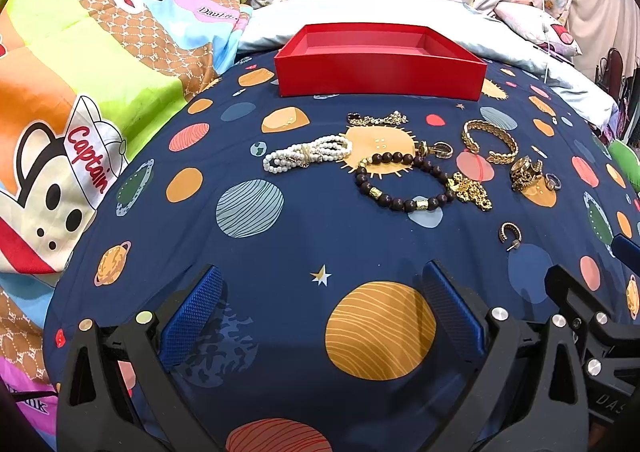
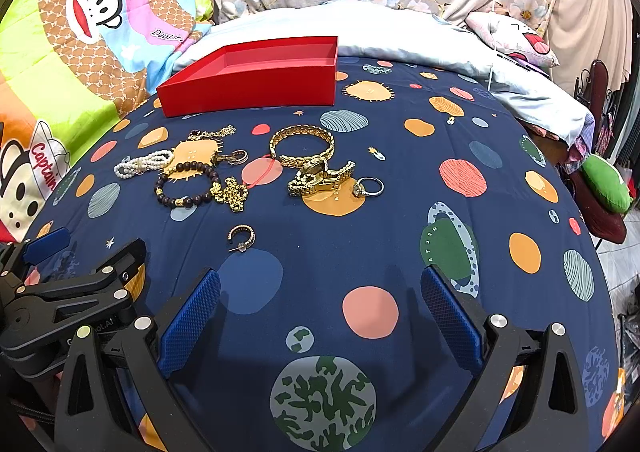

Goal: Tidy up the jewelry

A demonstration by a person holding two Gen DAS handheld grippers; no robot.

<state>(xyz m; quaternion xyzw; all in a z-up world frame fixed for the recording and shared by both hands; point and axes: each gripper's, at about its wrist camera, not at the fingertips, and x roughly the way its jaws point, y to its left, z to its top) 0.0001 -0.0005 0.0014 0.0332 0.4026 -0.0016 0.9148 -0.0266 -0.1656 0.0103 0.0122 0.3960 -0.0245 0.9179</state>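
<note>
Both claws hover low over the navy planet-print bedspread [image 1: 304, 236], and both are spread wide with nothing between the blue pads. The left gripper [image 1: 322, 284] holds no piece and touches none; the right gripper [image 2: 320, 284] is just as wide and just as bare. The two sit side by side, each one's black frame showing at the edge of the other's view.

Ahead of them the jewelry lies scattered on the bedspread. The pearl bracelet [image 1: 308, 153] stretches lengthwise left to right, doubled up on itself. Just right of it, the dark bead bracelet [image 1: 404, 181] lies flat as an open loop, touching a heap of gold chain [image 1: 470, 187]. A thinner gold chain [image 1: 378, 118] runs left to right just in front of the red box [image 1: 380, 73]. The gold cuff bangle [image 2: 302, 145] lies with its gap toward the left, the gold watch [image 2: 320, 177] crumpled just beside it, and a silver ring [image 2: 369, 187] right next to the watch. Nearest the claws, a small hoop earring [image 2: 241, 236] sits apart. The box stands at the far side, open top up, long side facing the claws.
</note>
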